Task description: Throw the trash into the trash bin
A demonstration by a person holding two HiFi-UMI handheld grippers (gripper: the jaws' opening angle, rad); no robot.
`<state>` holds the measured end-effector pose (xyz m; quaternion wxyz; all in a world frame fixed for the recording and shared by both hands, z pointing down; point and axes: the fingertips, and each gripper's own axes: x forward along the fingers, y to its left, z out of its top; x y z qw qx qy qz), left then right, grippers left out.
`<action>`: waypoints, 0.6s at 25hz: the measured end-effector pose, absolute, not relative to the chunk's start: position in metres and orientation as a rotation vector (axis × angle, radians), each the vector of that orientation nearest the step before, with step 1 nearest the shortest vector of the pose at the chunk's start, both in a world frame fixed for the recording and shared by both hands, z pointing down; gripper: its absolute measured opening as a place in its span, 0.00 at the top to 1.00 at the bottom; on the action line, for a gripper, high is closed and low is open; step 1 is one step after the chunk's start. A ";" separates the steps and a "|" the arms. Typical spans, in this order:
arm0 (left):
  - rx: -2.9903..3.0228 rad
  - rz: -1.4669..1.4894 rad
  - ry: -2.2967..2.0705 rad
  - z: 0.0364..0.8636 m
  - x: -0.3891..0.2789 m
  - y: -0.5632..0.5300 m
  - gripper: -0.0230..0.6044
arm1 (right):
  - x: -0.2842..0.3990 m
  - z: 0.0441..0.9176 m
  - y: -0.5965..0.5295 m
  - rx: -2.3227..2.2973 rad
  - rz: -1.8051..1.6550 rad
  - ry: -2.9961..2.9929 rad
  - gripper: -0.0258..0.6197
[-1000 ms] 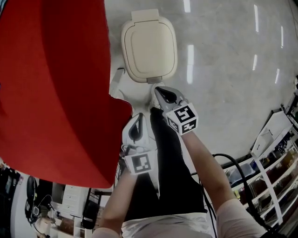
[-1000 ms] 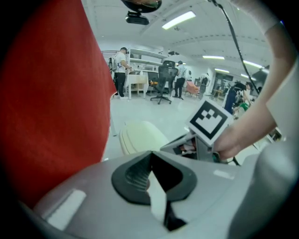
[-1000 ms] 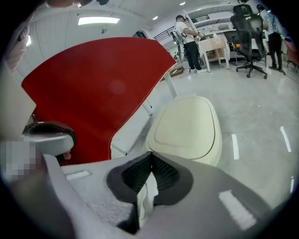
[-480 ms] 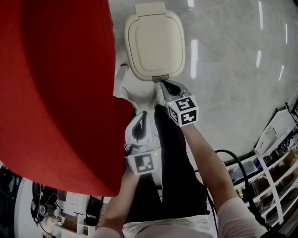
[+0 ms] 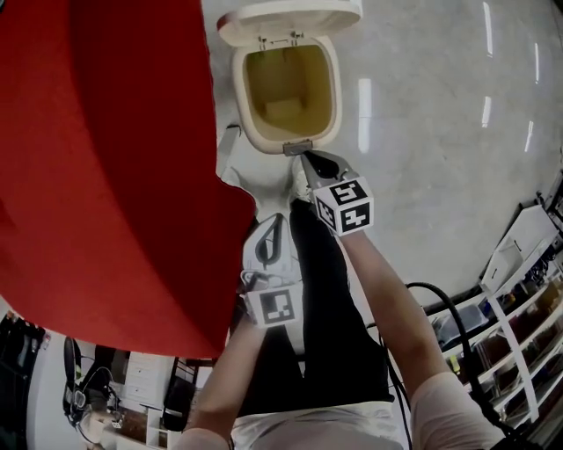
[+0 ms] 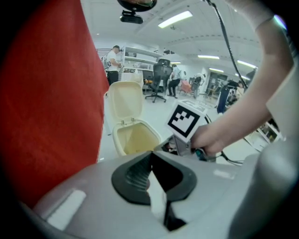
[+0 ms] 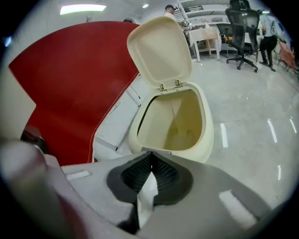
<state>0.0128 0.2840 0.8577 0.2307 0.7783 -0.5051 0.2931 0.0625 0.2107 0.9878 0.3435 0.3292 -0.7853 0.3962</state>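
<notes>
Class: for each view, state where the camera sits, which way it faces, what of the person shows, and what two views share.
Head view: on the head, facing steeply down at the open trash bin; both forearms, left gripper and right gripper show.
Left gripper view: on that gripper, facing along shut jaws towards the bin; the right hand shows.
Right gripper view: on that gripper, facing over shut jaws into the bin; no body part clear.
Shared: raised lid, red cloth.

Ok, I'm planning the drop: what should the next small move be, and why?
Probably carry the left claw forward over the bin. Its lid stands open. The right claw, shut on a scrap, sits at the front rim. The left claw, shut on another scrap, is short of the opening.
</notes>
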 end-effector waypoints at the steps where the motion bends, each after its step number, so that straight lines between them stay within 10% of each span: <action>1: 2.144 0.805 -1.387 0.855 0.015 0.285 0.96 | 0.063 0.982 0.210 0.858 1.028 -2.048 0.96; 15: 2.162 0.824 -1.362 0.803 0.033 0.301 0.96 | 0.079 0.883 0.228 0.846 1.044 -2.149 0.96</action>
